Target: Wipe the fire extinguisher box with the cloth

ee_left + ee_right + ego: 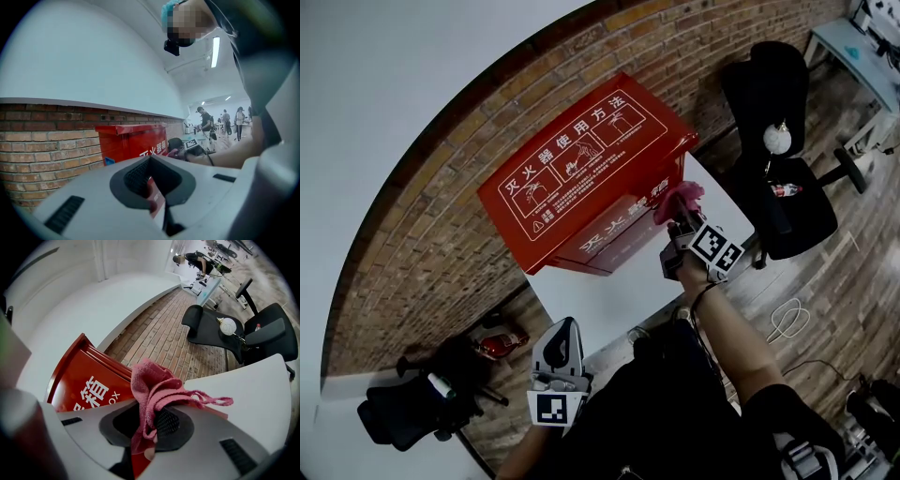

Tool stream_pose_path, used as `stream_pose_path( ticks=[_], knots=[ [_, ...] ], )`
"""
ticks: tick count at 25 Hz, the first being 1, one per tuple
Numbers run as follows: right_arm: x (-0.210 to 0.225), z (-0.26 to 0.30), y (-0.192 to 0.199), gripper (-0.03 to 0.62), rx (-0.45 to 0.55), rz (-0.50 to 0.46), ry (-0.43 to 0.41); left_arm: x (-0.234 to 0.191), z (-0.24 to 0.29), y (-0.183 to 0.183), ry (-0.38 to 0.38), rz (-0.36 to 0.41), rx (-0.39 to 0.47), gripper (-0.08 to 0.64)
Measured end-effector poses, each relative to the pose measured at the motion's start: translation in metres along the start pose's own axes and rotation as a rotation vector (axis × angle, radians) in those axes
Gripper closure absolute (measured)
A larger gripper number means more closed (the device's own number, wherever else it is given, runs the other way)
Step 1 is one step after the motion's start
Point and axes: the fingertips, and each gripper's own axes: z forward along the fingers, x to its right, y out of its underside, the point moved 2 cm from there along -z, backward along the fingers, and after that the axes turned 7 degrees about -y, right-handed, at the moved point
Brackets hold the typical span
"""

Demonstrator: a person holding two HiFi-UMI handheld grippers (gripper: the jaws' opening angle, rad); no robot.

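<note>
The red fire extinguisher box [581, 178] with white print stands against the brick wall on a white platform [609, 295]. My right gripper [680, 223] is shut on a pink cloth [680, 199] and holds it at the box's front right corner. In the right gripper view the cloth [152, 390] bunches out of the jaws, right next to the box's front [89, 380]. My left gripper [562, 339] hangs low near the person's body, well clear of the box, jaws together with nothing in them. The left gripper view looks at the box [136, 143] from the side.
A brick wall [422, 234] runs behind the box, with a white wall above it. A black office chair [783, 178] carrying a white round object [777, 139] stands at the right. Another black chair [412, 403] and a red item [499, 342] lie at lower left. A cable [787, 319] loops on the floor.
</note>
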Motion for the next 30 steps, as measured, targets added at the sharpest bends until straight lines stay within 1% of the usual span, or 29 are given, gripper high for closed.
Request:
stream_pose_path(
  ticks=[5,9,13,18,24,30],
  knots=[
    [0.010,0.000,0.004,0.518,-0.004,0.000,0.007,0.001,0.002,0.003,-0.003,0.008,-0.010,0.528],
    [0.022,0.001,0.008,0.518,-0.020,0.009,0.026,0.004,0.004,0.005,-0.006,0.006,-0.019,0.528],
    [0.034,0.002,0.016,0.518,-0.033,0.015,0.043,0.006,0.006,0.006,0.003,0.026,-0.022,0.528],
    [0.052,0.003,0.024,0.518,-0.055,0.019,0.065,0.009,0.008,0.009,0.003,0.028,-0.029,0.528],
    [0.069,0.004,0.032,0.518,-0.061,0.051,0.044,0.010,0.009,0.014,-0.009,0.016,-0.050,0.528],
    [0.083,0.005,0.041,0.518,-0.070,0.058,0.051,0.011,0.011,0.018,-0.011,0.021,-0.057,0.528]
  ],
)
